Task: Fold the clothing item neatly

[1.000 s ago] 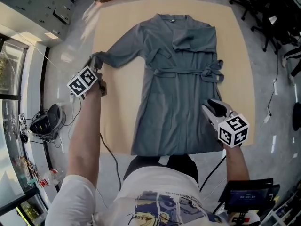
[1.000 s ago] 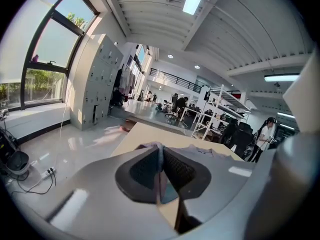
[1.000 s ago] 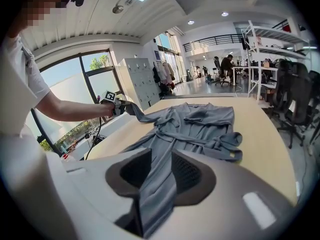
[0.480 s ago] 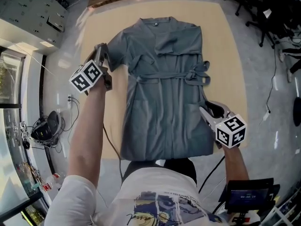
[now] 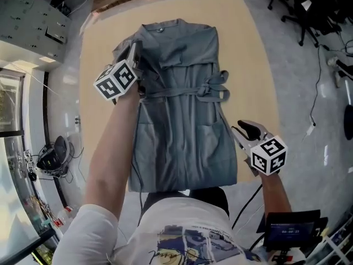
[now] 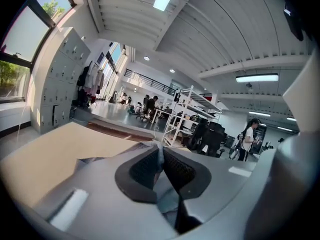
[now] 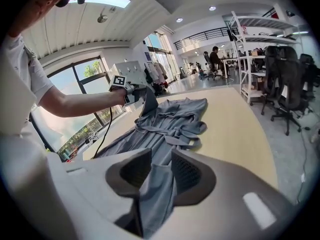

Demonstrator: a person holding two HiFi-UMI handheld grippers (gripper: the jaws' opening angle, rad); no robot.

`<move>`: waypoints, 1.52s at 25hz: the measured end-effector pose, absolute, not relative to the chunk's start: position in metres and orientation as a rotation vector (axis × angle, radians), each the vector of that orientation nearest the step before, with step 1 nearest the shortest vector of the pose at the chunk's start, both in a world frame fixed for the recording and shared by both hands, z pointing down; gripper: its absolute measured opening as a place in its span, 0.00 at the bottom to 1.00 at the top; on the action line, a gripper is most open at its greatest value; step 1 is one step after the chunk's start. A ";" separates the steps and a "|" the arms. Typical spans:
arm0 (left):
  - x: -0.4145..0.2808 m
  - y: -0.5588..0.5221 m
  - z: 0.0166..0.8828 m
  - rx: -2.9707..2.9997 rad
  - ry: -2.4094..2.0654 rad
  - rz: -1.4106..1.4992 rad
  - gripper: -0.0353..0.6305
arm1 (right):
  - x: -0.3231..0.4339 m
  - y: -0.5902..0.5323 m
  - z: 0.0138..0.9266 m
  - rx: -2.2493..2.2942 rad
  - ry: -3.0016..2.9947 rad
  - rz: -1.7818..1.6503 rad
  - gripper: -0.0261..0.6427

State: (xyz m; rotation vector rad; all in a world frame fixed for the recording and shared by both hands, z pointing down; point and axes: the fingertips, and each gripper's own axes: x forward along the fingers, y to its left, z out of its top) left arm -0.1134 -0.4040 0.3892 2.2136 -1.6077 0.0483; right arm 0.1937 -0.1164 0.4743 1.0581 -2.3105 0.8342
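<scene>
A grey robe [image 5: 182, 131] with a tied belt lies lengthwise on the tan table [image 5: 248, 48], collar at the far end. My left gripper [image 5: 135, 51] is over the robe's left shoulder, shut on the left sleeve, which is drawn in over the body. In the left gripper view a thin fold of grey cloth [image 6: 159, 153] is pinched between the pads of the left gripper [image 6: 161, 160]. My right gripper [image 5: 238, 130] is at the robe's lower right edge. In the right gripper view, the right gripper [image 7: 161, 171] is shut on the robe [image 7: 172, 116], whose cloth fills the gap between its jaws.
Black office chairs [image 5: 309, 15] stand on the grey floor beyond the table's right side. A dark bag with cables [image 5: 52, 150] lies on the floor to the left. A small screen [image 5: 284, 228] sits near my right hip. White shelving [image 7: 260, 39] stands far off.
My left gripper has carried the outstretched left sleeve rightward and away from me, folding it in over the robe's body. The right gripper has stayed at the robe's lower right edge.
</scene>
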 end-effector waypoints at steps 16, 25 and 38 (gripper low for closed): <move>0.092 -0.422 0.456 2.398 -1.318 0.299 0.11 | 0.267 -0.113 0.507 1.160 -2.256 0.938 0.21; 0.133 -0.418 0.507 2.451 -1.175 0.627 0.22 | 0.267 -0.111 0.516 1.163 -2.245 0.973 0.21; 0.128 -0.409 0.502 2.486 -1.140 0.605 0.27 | 0.256 -0.121 0.518 1.129 -2.264 0.957 0.21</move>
